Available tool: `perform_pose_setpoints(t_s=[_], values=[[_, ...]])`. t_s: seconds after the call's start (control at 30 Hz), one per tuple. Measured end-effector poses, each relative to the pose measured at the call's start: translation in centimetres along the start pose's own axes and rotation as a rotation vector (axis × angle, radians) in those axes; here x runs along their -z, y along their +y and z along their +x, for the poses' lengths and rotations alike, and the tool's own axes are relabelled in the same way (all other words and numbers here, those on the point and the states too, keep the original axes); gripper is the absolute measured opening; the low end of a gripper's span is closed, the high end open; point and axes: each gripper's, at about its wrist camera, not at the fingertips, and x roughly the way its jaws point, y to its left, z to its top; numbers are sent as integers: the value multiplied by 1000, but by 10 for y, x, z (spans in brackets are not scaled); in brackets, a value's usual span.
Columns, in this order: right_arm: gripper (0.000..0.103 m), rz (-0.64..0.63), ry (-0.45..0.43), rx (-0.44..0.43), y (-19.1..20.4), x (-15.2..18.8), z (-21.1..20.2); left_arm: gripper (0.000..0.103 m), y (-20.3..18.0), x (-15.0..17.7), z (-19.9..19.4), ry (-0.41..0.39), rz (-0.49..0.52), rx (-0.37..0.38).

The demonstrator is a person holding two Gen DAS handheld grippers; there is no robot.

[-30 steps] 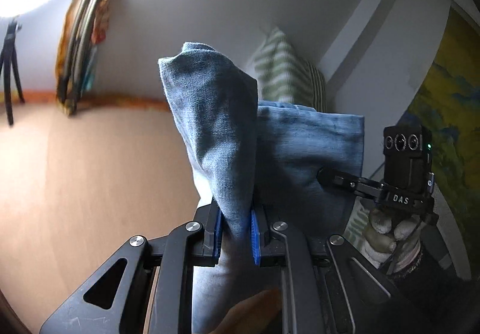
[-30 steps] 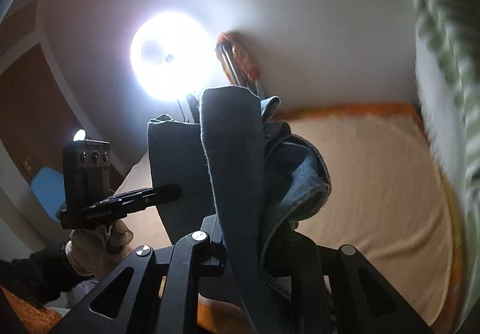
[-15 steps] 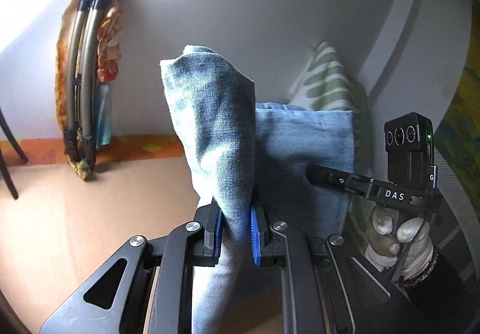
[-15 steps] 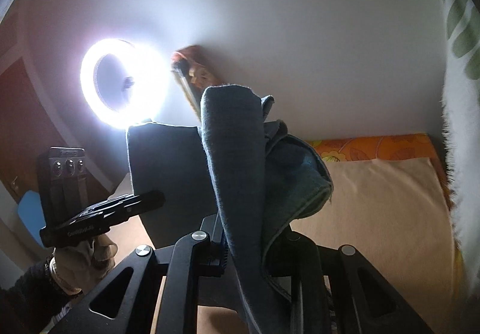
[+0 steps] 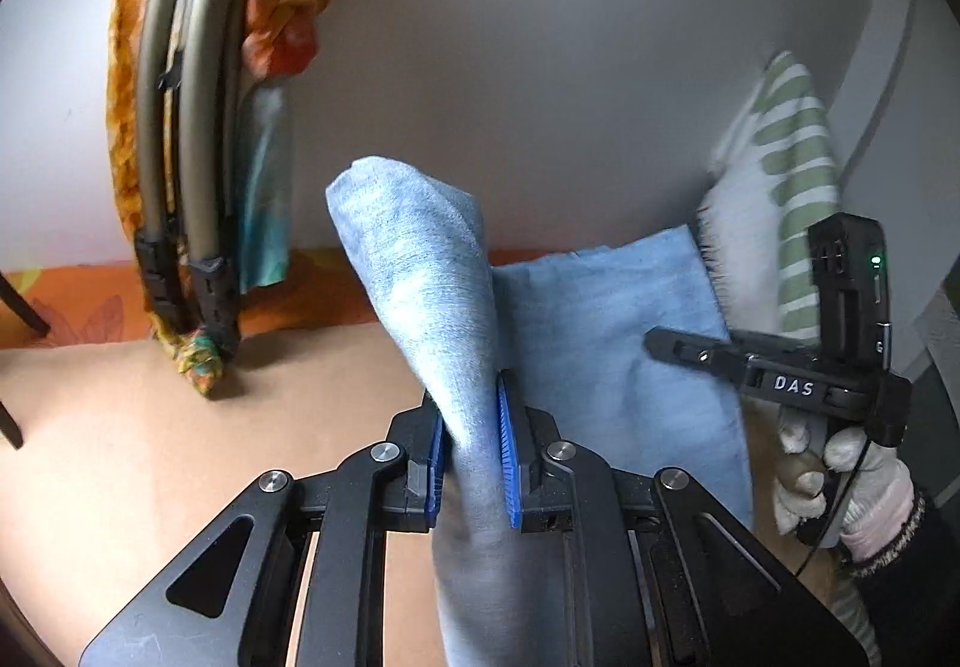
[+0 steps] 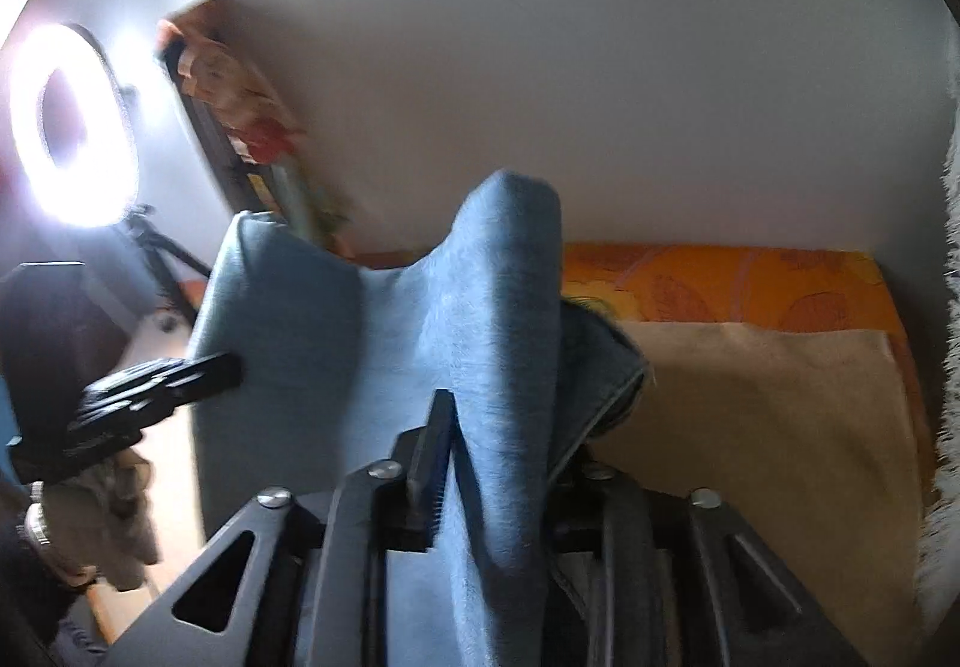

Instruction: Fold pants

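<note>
Broadly, bed: a tan cover [image 5: 150, 427] spreads under everything, with an orange patterned sheet [image 6: 750, 283] showing along its far edge at the foot of the pale wall [image 5: 570, 67].
Folded frame: a metal-tube frame with orange and teal fabric [image 5: 198, 139] leans upright against the wall, standing on the bed at the left of the left wrist view.
Ring light: it glows brightly [image 6: 72, 127] at the far left of the right wrist view, on a dark stand.
Pillow: a white one with green stripes [image 5: 786, 175] stands against the wall at the right, just behind the cloth's far corner.
Pants: the blue denim pants [image 5: 606, 367] are held up off the bed between the two grippers, one edge stretched from one to the other, with a bunched fold rising above each pair of fingers and the rest hanging down toward the cameras.
Left gripper: the left gripper [image 5: 471, 451] is clenched on a fold of the pants, blue pads pressed to the cloth on both sides.
Right gripper: the right gripper [image 6: 498, 451] is likewise clamped on a thick bunch of the pants; one finger is hidden by denim.
Right hand: a light-gloved hand [image 5: 840, 469] grips the black handle marked DAS.
</note>
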Motion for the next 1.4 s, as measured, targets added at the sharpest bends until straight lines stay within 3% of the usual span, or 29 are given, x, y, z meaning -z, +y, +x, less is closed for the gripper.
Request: perform_pose_setpoints(t_s=[0.03, 0.17, 0.23, 0.37, 0.43, 0.53, 0.73, 1.13, 1.4], values=[[44, 6, -5, 28, -2, 1, 2, 15, 1, 0, 1, 1, 2, -12], [48, 46, 4, 82, -10, 3, 2, 19, -7, 5, -7, -7, 56, -58], [55, 26, -13, 112, -5, 8, -7, 34, -16, 6, -16, -18, 87, -80], [60, 30, -57, 125, 9, 15, -37, 36, -32, 7, -43, -46, 133, -86], [70, 4, -86, 140, 25, 25, -56, 48, -45, 12, -62, -65, 171, -82], [76, -43, -119, 183, 49, 44, -79, 58, -64, 23, -86, -87, 209, -72], [84, -36, -175, 221, 79, 84, -127, 70, -90, 55, -127, -99, 238, -67], [101, -2, -266, 323, 114, 160, -178, 80, -109, 109, -180, -132, 214, -106], [103, -11, -267, 367, 124, 184, -183, 82, -108, 130, -192, -121, 183, -142]])
